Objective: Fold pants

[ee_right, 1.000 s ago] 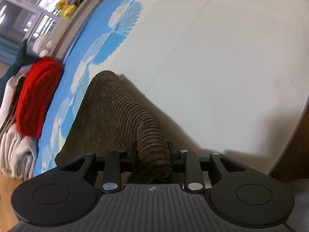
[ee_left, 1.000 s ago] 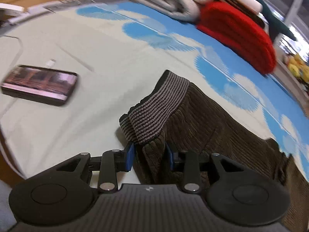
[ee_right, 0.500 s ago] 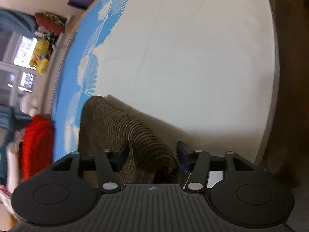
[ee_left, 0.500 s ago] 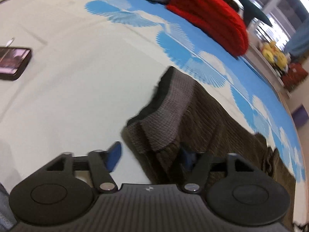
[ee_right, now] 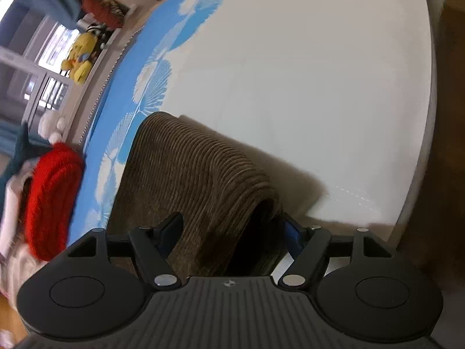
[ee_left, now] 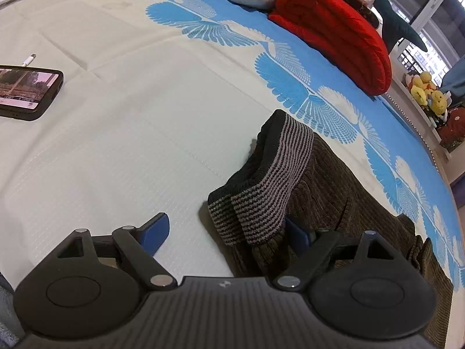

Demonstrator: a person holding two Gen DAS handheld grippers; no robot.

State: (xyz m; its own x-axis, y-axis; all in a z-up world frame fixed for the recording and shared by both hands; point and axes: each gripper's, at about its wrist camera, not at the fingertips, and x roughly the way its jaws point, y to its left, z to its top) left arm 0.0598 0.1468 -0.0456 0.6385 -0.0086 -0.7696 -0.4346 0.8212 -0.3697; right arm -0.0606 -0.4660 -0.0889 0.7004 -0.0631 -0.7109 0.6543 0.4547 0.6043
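In the left wrist view, the left gripper [ee_left: 225, 231] stands spread wide, grasping nothing; the dark brown corduroy pants [ee_left: 348, 192], with a grey-and-black striped ribbed waistband [ee_left: 270, 180], lie folded on the white-and-blue patterned bed sheet [ee_left: 145, 133], their corner between the fingers. A black smartphone [ee_left: 26, 91] lies well apart, and a red rolled blanket [ee_left: 334, 32] sits beyond.

In the right wrist view, the right gripper [ee_right: 232, 231] is likewise released, its blue-padded fingers apart around the pants' rounded fold [ee_right: 203, 180].

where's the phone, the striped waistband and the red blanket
phone [ee_left: 27, 91], left wrist view, on its lit screen
striped waistband [ee_left: 273, 183], left wrist view, mid band
red blanket [ee_left: 334, 32], left wrist view, top of the roll
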